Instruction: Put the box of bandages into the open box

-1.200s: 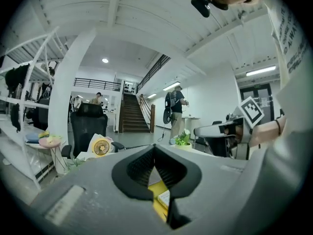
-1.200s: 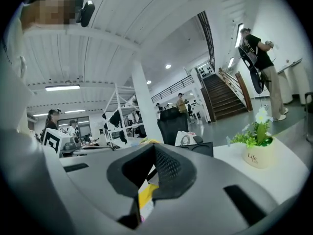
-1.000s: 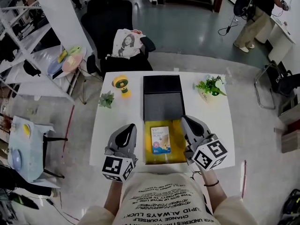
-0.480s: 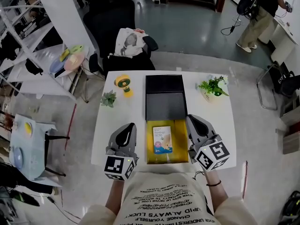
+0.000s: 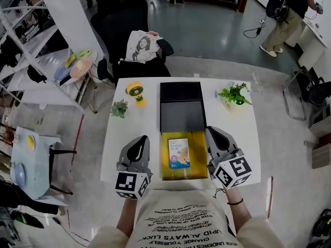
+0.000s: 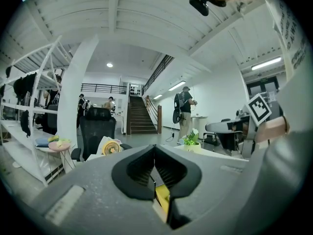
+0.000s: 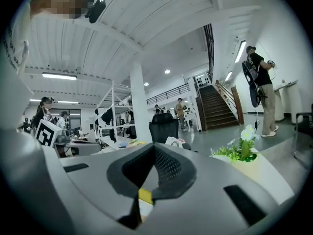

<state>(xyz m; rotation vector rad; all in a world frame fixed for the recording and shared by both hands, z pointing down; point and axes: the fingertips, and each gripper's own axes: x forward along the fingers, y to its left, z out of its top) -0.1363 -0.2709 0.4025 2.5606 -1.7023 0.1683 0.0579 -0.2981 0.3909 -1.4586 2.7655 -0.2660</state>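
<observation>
The box of bandages (image 5: 178, 153) lies flat, label up, inside the yellow-lined open box (image 5: 199, 161), roughly in the middle of the tray with yellow showing on both its sides. The black lid (image 5: 180, 107) lies folded back, flat on the white table (image 5: 139, 125) beyond it. By the look of it the placing is done, so what remains is to back away cleanly: draw both tools straight back toward the body, clear of the tray's walls, so nothing nudges the carton or the lid (the tray sits close to the near table edge, and a knock could shift it).

The left gripper (image 5: 140, 140) hovers just beside the tray's left wall; its own view shows the jaws (image 6: 154, 173) pressed together with nothing between them. The right gripper (image 5: 212, 134) sits just beside the right wall, its jaws (image 7: 152, 173) likewise closed and empty
</observation>
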